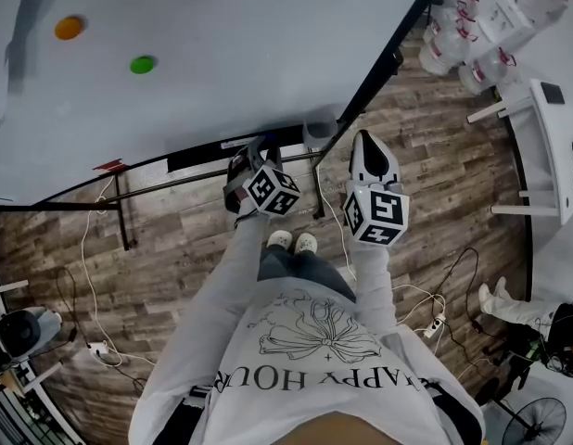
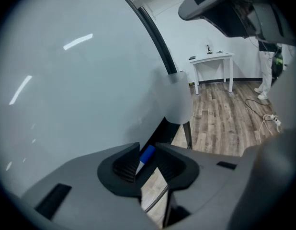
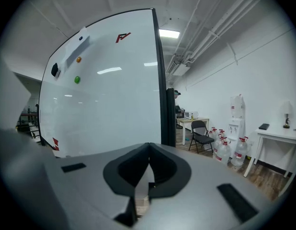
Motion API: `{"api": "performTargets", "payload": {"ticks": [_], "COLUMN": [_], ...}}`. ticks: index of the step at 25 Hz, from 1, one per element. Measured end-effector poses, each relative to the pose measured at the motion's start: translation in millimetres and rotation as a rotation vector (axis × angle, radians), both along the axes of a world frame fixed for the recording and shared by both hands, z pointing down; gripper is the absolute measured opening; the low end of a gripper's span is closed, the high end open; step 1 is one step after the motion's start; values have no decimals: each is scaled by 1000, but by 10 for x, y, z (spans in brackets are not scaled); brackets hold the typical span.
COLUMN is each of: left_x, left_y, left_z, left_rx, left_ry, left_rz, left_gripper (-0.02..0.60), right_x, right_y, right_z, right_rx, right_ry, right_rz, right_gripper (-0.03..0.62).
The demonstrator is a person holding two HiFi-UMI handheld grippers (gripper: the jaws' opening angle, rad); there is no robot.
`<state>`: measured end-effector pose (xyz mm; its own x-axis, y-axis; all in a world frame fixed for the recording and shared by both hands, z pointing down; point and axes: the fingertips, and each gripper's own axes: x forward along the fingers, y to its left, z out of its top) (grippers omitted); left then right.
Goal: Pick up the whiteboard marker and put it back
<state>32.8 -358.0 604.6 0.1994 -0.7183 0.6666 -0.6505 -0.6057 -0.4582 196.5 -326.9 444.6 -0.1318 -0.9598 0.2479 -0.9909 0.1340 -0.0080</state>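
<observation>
- My left tool (image 2: 147,146) stood low at the foot of the whiteboard (image 1: 222,63). Its jaws were drawn in to a narrow gap.
- The whiteboard marker (image 2: 148,153) filled that gap, its blue cap showing between the jaw tips. The white barrel ran down behind the left-hand pad. I judged the marker gripped, not merely straddled.
- My right tool (image 3: 148,144) had its jaws closed tip to tip with nothing between them. It hung off past the board's right-hand frame post and clear of the work.
- Governing relation: the black tray (image 1: 212,153) along the board's bottom edge lay directly beyond and beneath the left tool.
- In the left gripper view the marker's long axis ran with the tray, cap at the far end, pointing up and to the right.
- The left hand was plainly the nearer to the tray. I judged that replacing the marker would turn on keeping the barrel parallel to the ledge and lowering it squarely into the tray.
- Whether the marker touched the tray could not be settled from any view.
- Writing: the shirt (image 1: 314,360), seen inverted in the head view, bore print reading in part "HAPPY HOUR".
- A red logo (image 3: 123,37) sat at the board's top corner; its lettering was too small to read with certainty.
- An orange magnet (image 1: 69,27) and a green magnet (image 1: 143,64) carried no markings.
</observation>
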Motion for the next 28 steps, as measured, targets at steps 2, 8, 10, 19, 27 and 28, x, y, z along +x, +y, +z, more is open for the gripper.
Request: {"api": "performTargets", "payload": {"ticks": [2,8,10,19,27,28], "left_x": [-9,-91,-159,-520,-798,-828], "left_y": [-4,48,63,205,378,401], "left_z": [-161,-762,-1003,-1943,-2261,-2278], "left_rx": [24,44,69,253,337,344], "left_ry": [36,345,465,671,746,747], "left_rz": [-18,-119,-163,-253,-317,-323], "left_gripper": [89,78,42,11,8,8], "right_x": [-43,-197,-255,-468,-565,-571], "right_y": [5,14,12,28,61,68], "right_z": [-29,-163,-209,-452,-629,-647], "right_rx": [9,43,55,111,157,162], "right_ry": [-2,-11,-14,-34,-45,-46], "right_rz": [-15,-49,-62,-111,-136,-136], "right_gripper": [3,3,3,3,3,3]}}
